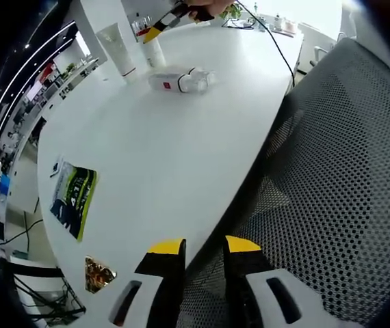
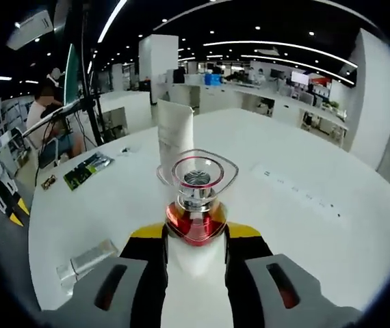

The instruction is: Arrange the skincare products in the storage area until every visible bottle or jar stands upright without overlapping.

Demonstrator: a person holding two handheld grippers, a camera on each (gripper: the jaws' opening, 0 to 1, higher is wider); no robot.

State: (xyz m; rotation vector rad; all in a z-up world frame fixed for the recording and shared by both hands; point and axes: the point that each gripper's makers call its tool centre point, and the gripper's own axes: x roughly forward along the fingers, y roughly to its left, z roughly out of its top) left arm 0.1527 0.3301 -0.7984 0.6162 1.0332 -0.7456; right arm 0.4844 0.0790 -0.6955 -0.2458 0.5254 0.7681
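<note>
The right gripper (image 2: pixel 195 236) is clamped on a bottle (image 2: pixel 196 198): its yellow-tipped jaws press the white body on both sides, just under the red collar. The bottle stands upright between them, its clear cap on top showing a red ring and a silver pump head inside; what fills the white body cannot be told. Directly behind the bottle, a white tube (image 2: pixel 175 137) stands on its cap. To the left of these jaws and nearer, a clear bottle (image 2: pixel 85 263) lies flat on the table (image 2: pixel 304 225). Farther left, a green packet (image 2: pixel 89 169) lies flat, and a small gold packet (image 2: pixel 48 182) sits by the table edge.

The left gripper (image 1: pixel 204 254) hangs over the table edge (image 1: pixel 202 171) with its jaws apart and nothing between them; a mesh chair back (image 1: pixel 339 171) lies under its right jaw. Just left of these jaws is the gold packet (image 1: pixel 98 272), then the green packet (image 1: pixel 74 198) beyond. Far ahead the clear bottle (image 1: pixel 180 80) lies on its side, its contents unclear. Past it stands the white tube (image 1: pixel 118 48), with the other bottle (image 1: pixel 154 53) beside it, held from above by the right gripper (image 1: pixel 155 31).
</note>
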